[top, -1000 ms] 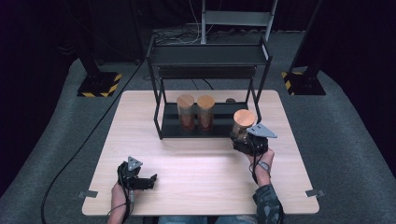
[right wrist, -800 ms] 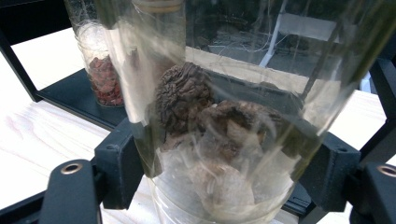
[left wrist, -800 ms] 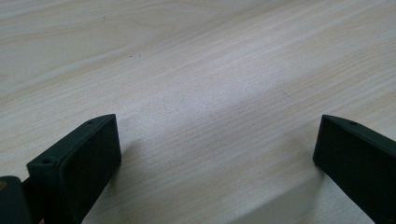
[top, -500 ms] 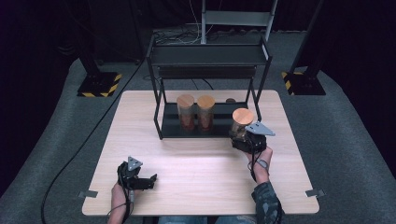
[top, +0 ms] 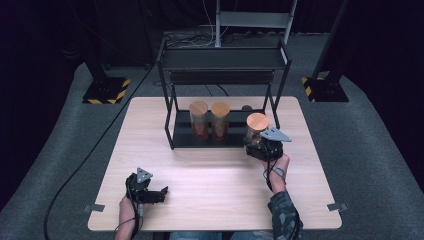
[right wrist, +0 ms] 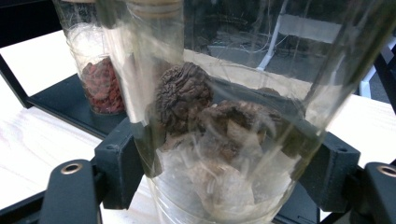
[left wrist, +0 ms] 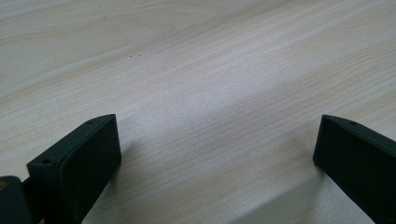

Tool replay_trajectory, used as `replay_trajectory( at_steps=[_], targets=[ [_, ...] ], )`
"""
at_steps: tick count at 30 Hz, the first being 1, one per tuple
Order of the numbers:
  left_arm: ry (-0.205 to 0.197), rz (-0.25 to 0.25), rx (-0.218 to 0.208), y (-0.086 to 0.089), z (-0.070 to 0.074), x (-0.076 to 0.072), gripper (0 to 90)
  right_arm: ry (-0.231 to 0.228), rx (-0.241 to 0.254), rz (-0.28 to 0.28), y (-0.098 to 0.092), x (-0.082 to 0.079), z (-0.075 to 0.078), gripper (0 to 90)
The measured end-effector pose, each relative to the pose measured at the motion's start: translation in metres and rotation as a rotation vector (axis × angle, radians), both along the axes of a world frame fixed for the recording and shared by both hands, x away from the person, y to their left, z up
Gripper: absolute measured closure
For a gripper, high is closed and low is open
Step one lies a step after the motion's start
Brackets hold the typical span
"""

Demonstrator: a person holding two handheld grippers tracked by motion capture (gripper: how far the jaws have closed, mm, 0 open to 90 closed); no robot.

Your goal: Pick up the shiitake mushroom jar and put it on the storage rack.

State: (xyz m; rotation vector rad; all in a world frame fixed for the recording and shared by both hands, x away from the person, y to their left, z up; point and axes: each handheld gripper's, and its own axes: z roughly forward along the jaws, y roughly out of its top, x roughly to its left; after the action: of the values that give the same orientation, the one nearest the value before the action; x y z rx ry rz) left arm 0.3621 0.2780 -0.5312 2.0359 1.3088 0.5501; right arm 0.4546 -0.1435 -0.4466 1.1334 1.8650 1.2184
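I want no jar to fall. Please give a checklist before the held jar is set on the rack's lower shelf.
1. Right hand-held gripper shut on the held jar: ok.
2. Jar's wooden lid on: ok.
3. Free space on the lower shelf right of the two shelved jars: ok.
4. Clearance from the rack's right front post: cannot tell.
5. Left hand-held gripper open, apart from the rack: ok.

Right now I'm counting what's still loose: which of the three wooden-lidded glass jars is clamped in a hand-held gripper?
The rightmost wooden-lidded glass jar, holding dark wrinkled pieces, is clamped by the right hand-held gripper; the other two jars stand free on the black metal rack.
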Motion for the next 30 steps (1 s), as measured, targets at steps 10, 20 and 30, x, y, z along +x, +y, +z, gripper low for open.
replay_trajectory(
  at_steps=[10,20,30],
  targets=[
    [0.000,-0.001,0.001,0.000,0.000,0.000,0.2,-0.009,0.008,-0.004,0.005,0.007,0.000,24.7],
    [0.001,-0.002,0.001,0.000,0.000,0.000,0.2,-0.014,0.007,-0.011,0.008,0.014,0.001,24.7],
    [0.001,-0.002,0.001,0.000,0.000,0.000,0.2,-0.009,0.018,-0.025,0.010,0.023,-0.001,24.7]
  ],
)
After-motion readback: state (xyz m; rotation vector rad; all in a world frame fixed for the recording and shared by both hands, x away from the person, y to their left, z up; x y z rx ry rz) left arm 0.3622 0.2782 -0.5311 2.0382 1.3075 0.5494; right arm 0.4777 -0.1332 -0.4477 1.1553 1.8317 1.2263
